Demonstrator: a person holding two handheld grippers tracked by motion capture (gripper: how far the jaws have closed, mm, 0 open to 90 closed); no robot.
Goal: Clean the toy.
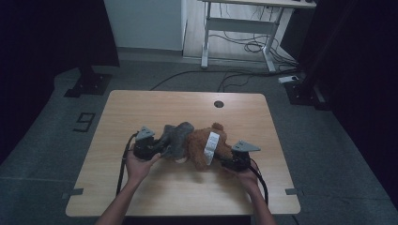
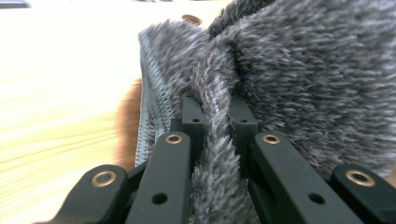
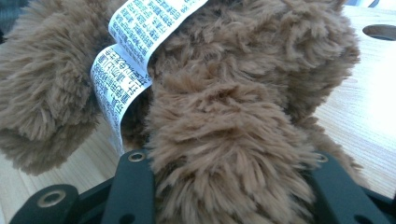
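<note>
Work in hand: dressing or undressing a brown plush teddy bear [image 1: 206, 145] with a grey fuzzy fleece garment [image 1: 176, 138]; which of the two I cannot tell.
Place: bear and garment lie touching at the middle of the light wooden worktop [image 1: 141, 103], garment on the left.
Left gripper [image 2: 212, 109]: jaws pinched together on a fold of the garment, beside its ribbed hem.
Right gripper [image 1: 232, 161]: jaws around a brown limb, near the white printed care label [image 3: 135, 37]; pads hidden by fur, so firm clamping is uncertain.
Done: both pieces gripped.
Left: garment sits bunched at one end of the bear, so most of the pulling seems to remain.
</note>
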